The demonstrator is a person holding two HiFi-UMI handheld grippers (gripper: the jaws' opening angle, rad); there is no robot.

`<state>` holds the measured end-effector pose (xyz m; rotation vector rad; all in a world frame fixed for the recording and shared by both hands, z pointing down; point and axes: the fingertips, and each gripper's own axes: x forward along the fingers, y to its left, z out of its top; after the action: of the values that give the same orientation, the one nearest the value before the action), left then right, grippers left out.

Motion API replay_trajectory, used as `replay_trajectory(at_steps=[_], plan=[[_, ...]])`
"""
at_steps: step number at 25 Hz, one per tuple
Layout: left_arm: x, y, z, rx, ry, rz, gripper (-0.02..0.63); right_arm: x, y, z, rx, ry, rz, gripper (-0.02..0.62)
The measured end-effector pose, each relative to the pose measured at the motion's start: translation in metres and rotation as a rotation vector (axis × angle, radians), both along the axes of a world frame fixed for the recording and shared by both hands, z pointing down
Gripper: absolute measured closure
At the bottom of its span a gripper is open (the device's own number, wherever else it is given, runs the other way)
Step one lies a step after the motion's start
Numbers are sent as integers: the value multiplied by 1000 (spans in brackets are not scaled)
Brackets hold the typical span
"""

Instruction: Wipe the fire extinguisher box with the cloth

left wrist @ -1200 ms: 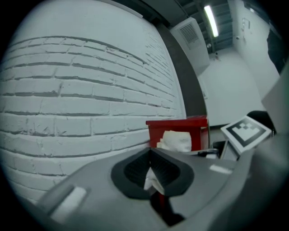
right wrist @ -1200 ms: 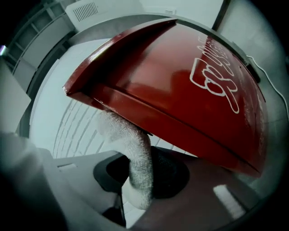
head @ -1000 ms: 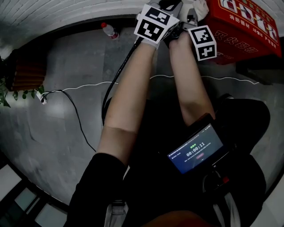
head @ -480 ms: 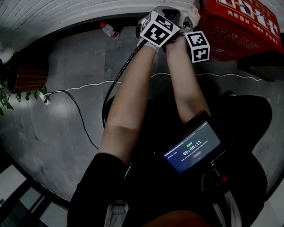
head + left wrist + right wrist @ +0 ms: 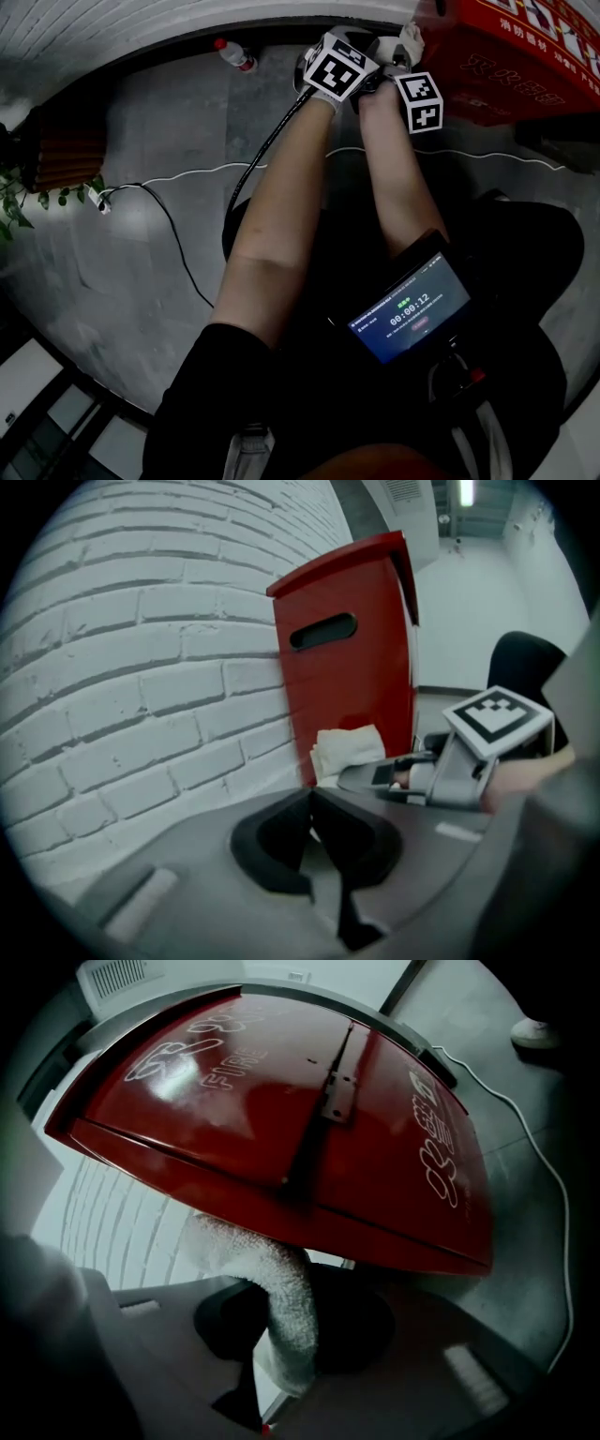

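Left gripper: the left gripper (image 5: 311, 792) has its jaws together with nothing between them. It sits just left of the other tool and faces the brick wall (image 5: 141, 667).
Right gripper: the right gripper (image 5: 286, 1281) is clamped on the cloth (image 5: 291, 1321), whose free end bunches up past the jaw tips.
Cloth: white and folded. In the left gripper view it rests against the lower part of the box's upright side, at or very near contact.
Box: the red fire extinguisher box (image 5: 525, 56) stands at the far right of the head view, close to the wall. Its hinged lid (image 5: 281, 1129) fills the right gripper view.
Key relation: the box lies straight ahead of the right gripper and slightly to its right, and that gripper is the nearer of the two. The side panel rises tall above the cloth, so strokes probably need to run up and down that face.
Stage: my guess is the wipe is just starting, low on the side panel.
Nearby: a bottle (image 5: 234, 56) stands by the far wall and a white cable (image 5: 187, 178) trails across the floor.
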<state>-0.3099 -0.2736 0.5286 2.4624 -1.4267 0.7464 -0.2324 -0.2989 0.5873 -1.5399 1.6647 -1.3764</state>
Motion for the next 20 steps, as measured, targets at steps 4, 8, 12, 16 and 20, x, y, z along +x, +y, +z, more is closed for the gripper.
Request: replay_trajectory(at_steps=[4,8,12,16,20], plan=[[1,2,26,-45,-21,7,606,2,3,33,-47,14,0,497],[4,5,49,-83,-43,17,606,4,5,65,-90,27,-1,497],[7,12,90,-143,-86,33,606,5,4,96,-123,35,-6,497],[10,13,108,-177,-98,41,606,6,8,123,-167,38,-12,497],[20,9,117,-181,-106,58,606,7,9,146,-198,47,-18,497]])
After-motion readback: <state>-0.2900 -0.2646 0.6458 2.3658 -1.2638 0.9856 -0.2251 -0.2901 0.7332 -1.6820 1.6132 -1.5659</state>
